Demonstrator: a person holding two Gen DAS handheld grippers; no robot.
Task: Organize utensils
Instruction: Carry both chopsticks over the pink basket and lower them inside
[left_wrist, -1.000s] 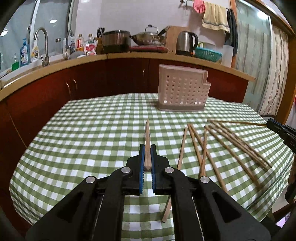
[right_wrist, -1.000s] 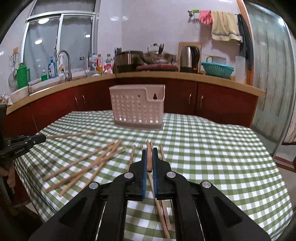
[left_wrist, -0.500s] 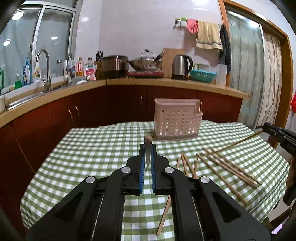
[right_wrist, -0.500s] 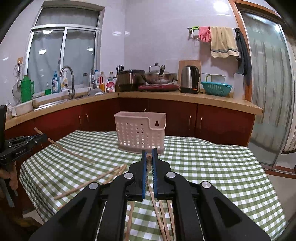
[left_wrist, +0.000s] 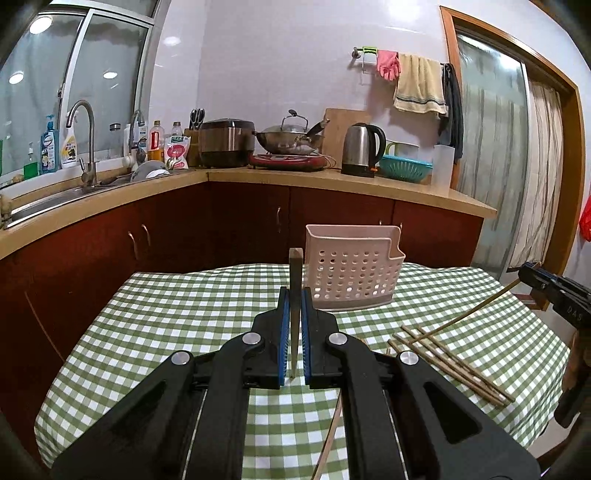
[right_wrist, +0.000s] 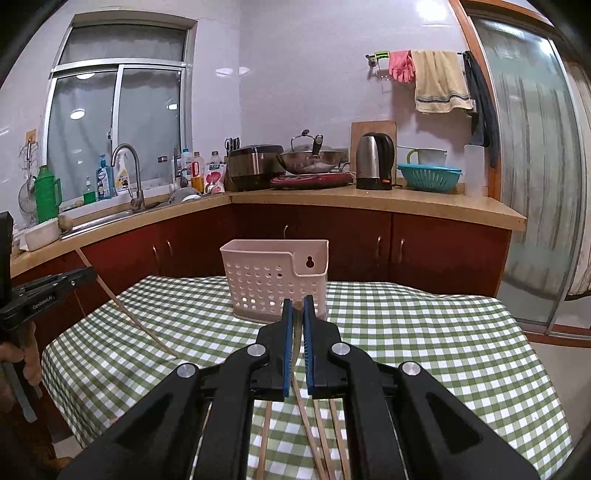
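Observation:
A pale pink perforated utensil holder (left_wrist: 354, 273) stands at the far side of the green checked table (left_wrist: 177, 317); it also shows in the right wrist view (right_wrist: 275, 280). My left gripper (left_wrist: 294, 295) is shut on a wooden chopstick (left_wrist: 295, 273) that points up and forward, lifted off the table. My right gripper (right_wrist: 297, 304) is shut on another chopstick (right_wrist: 306, 417) that hangs down toward the table. Several loose chopsticks (left_wrist: 447, 358) lie on the table's right part.
A kitchen counter (left_wrist: 332, 177) with sink, cooker, wok, kettle and basket runs behind the table. The right gripper shows at the right edge of the left view (left_wrist: 554, 291); the left gripper at the left edge of the right view (right_wrist: 44, 291).
Both grippers have risen from the table, each lifting its chopstick, and the views have tilted up toward the holder and counter.

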